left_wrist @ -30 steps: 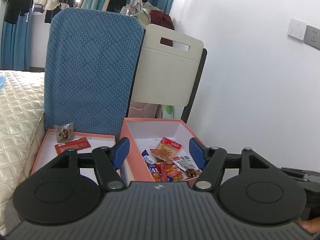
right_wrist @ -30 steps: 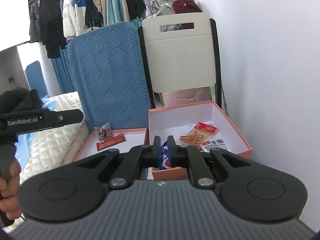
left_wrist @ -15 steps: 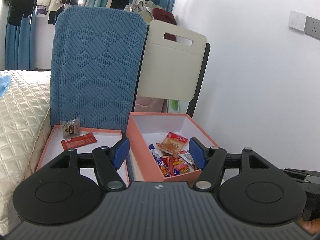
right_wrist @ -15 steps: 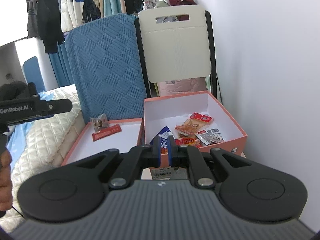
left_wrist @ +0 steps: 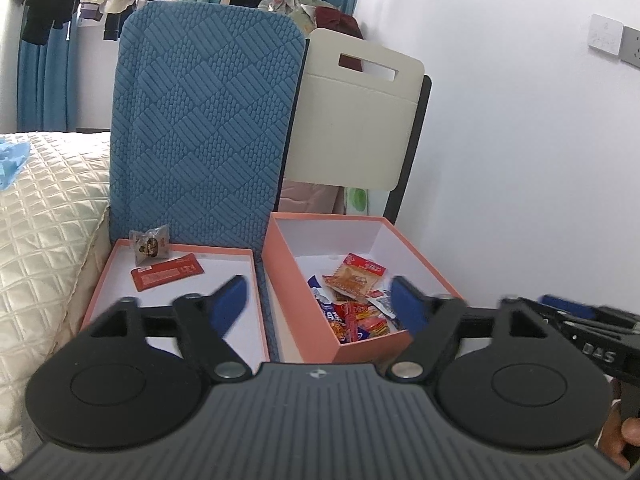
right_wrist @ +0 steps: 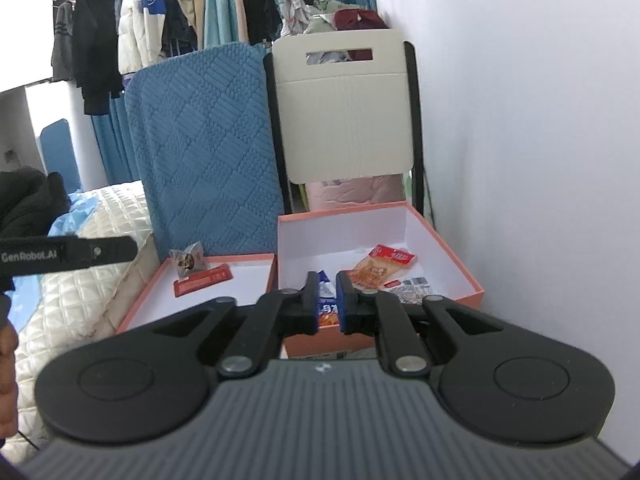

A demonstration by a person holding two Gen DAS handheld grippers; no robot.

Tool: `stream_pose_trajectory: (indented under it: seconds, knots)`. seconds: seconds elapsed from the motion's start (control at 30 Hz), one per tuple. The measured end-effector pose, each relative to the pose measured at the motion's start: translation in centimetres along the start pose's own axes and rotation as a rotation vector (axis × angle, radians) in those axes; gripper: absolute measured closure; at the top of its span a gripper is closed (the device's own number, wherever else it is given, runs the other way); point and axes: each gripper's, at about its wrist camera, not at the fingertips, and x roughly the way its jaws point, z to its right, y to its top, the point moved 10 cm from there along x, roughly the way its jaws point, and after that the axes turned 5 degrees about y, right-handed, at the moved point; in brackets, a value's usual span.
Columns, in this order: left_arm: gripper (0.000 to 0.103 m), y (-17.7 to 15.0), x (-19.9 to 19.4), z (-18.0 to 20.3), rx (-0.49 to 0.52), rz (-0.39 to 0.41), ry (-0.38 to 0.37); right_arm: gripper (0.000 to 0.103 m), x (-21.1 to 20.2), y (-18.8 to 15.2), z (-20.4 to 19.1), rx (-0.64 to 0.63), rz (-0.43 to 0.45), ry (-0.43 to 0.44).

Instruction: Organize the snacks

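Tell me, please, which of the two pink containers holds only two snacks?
The shallow pink tray on the left: just a red packet and a clear-wrapped snack. The deeper box holds a heap.

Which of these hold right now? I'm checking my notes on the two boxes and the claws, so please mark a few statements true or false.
1. The left claw is open. True.
2. The red packet lies in the deep box. False: it lies in the shallow tray, near the wrapped candy.
3. The deep box holds several snack packets. True.
4. The right claw is wide open. False: its fingers are nearly together.
5. The deep box stands left of the tray. False: it stands to the right.
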Motion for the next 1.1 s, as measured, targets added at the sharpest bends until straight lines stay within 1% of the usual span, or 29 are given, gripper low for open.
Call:
stream_pose_trajectory:
  seconds: [0.03, 0.1, 0.2, 0.37, 0.53, 0.7, 0.83, 1.1]
  knots:
    - [0.013, 0.0, 0.0, 0.0, 0.002, 0.000, 0.005, 0.036, -0.1, 0.1, 0.1, -0.002, 0.007, -0.003]
    - [0.009, -0.1, 0.1, -0.1, 0.007, -0.007, 0.009, 0.008, -0.3, 0.4, 0.3, -0.011, 0.032, -0.016]
    - [0.005, -0.2, 0.1, -0.1, 0.007, -0.011, 0.012, 0.010, -0.1, 0.5, 0.5, -0.022, 0.026, -0.026]
    - [0.002, -0.2, 0.1, -0.1, 0.010, -0.011, 0.034, 0.010, 0.0, 0.3, 0.9, 0.004, 0.017, -0.033]
    - [0.002, -0.1, 0.2, -0.2, 0.028, -0.012, 0.066, 0.010, 0.1, 0.2, 0.9, 0.004, 0.016, -0.034]
    - [0.002, -0.1, 0.3, -0.1, 0.021, -0.020, 0.073, 0.010, 0.0, 0.2, 0.9, 0.006, 0.018, -0.032]
    - [0.002, -0.1, 0.4, -0.1, 0.025, -0.020, 0.092, 0.010, -0.2, 0.3, 0.9, -0.003, 0.023, -0.032]
    - [0.002, -0.2, 0.5, 0.3, 0.039, -0.024, 0.091, 0.010, -0.3, 0.3, 1.2, 0.000, 0.020, -0.036]
